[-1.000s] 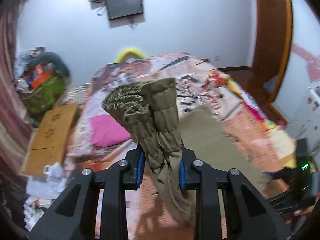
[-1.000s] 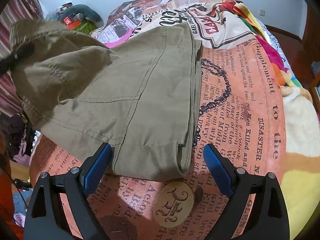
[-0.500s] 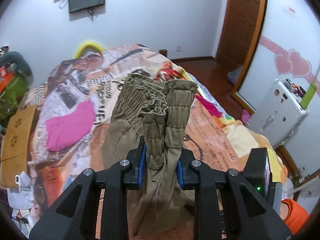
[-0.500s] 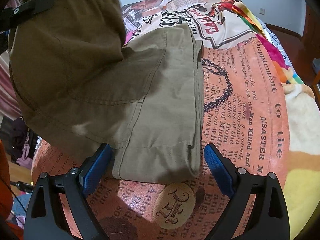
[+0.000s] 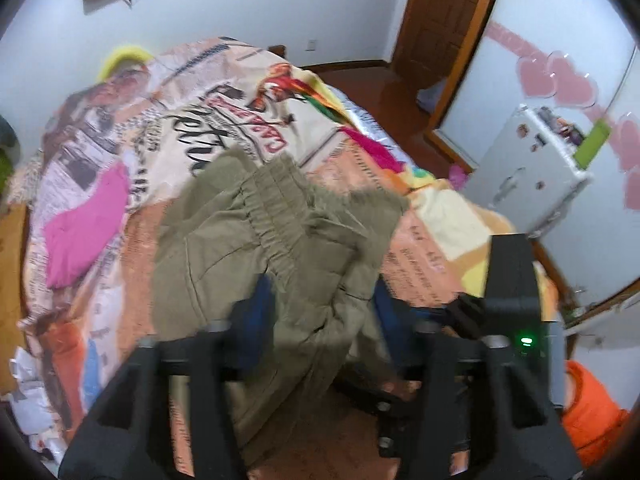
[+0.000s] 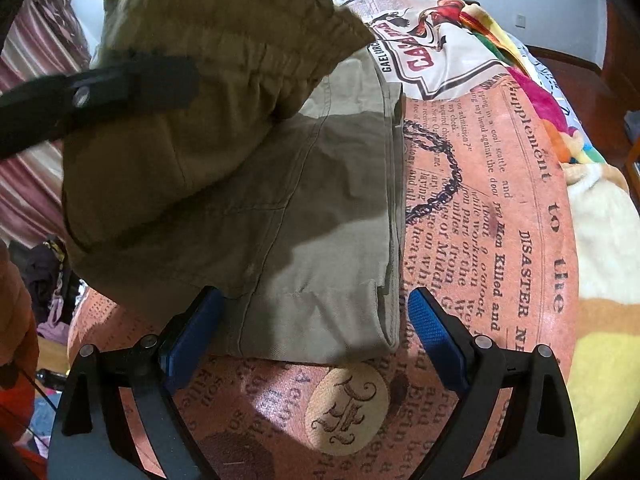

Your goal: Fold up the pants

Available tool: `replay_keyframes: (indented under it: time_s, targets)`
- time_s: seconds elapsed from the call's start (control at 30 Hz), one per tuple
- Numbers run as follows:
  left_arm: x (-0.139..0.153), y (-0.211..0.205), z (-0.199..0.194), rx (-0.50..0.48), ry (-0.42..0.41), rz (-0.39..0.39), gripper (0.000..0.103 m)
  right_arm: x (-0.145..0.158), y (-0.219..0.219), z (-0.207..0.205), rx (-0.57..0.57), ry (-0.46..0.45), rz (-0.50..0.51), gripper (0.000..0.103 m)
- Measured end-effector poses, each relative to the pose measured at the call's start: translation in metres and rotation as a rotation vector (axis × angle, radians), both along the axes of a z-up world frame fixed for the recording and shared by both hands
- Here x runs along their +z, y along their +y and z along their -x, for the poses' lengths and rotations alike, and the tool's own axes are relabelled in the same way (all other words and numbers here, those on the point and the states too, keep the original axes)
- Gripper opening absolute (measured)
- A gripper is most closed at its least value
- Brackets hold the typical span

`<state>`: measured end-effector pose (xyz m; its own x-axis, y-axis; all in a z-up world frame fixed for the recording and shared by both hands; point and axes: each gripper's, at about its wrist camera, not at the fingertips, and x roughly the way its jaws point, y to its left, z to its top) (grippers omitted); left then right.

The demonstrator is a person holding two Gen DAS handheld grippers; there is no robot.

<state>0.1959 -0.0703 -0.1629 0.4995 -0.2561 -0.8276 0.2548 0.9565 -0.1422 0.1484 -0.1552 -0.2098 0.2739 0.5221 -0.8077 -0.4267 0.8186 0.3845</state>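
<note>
Two grippers over olive pants (image 6: 320, 208) on a printed bedspread (image 6: 500, 240), with the waistband (image 5: 276, 216) end coming down onto the leg end.

Left gripper (image 5: 320, 308) has just been spreading its jaws; the bunched waistband sits between the blue pads (image 5: 260, 300) but they no longer pinch it, so the cloth is dropping. Right gripper (image 6: 312, 336) hangs wide apart, holding nothing, straddling the near folded edge. To finish this fold well, I would draw the left gripper back low and straight so it does not drag the top layer, then square the waistband over the hems and smooth out the bulge.
</note>
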Motion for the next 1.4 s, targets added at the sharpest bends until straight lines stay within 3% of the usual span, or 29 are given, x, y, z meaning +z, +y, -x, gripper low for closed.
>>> replay_keyframes:
  time_s: [0.03, 0.1, 0.4, 0.53, 0.67, 0.83, 1.13, 1.2, 1.27, 1.4]
  targets:
    - [0.004, 0.002, 0.002, 0.011, -0.019, 0.016, 0.073, 0.0, -0.001, 0.0, -0.004, 0.0, -0.002, 0.093]
    - [0.011, 0.005, 0.003, 0.031, -0.056, 0.0, 0.077, 0.0, -0.003, 0.0, -0.014, 0.002, -0.008, 0.093]
    - [0.018, 0.061, -0.03, 0.214, -0.144, -0.161, 0.096, 0.005, -0.015, 0.005, -0.055, -0.005, -0.013, 0.093]
    - [0.003, 0.097, -0.063, 0.298, -0.108, -0.227, 0.098, 0.008, -0.021, 0.004, -0.077, -0.016, -0.01, 0.093]
    - [-0.03, 0.128, -0.103, 0.35, 0.01, -0.285, 0.098, 0.01, -0.03, 0.001, -0.107, -0.022, -0.015, 0.093]
    - [-0.07, 0.143, -0.14, 0.328, 0.135, -0.259, 0.098, 0.008, -0.044, -0.006, -0.153, -0.017, 0.001, 0.093]
    - [-0.144, 0.121, -0.17, 0.249, 0.263, -0.379, 0.099, 0.002, -0.061, -0.017, -0.231, 0.014, -0.006, 0.093]
    - [-0.155, 0.119, -0.166, 0.222, 0.255, -0.407, 0.103, 0.002, -0.062, -0.018, -0.236, 0.011, 0.003, 0.093]
    - [-0.153, 0.117, -0.158, 0.187, 0.212, -0.427, 0.103, 0.003, -0.062, -0.02, -0.237, 0.004, 0.013, 0.093]
    - [-0.149, 0.118, -0.142, 0.161, 0.206, -0.445, 0.103, 0.006, -0.065, -0.02, -0.249, -0.007, 0.022, 0.093]
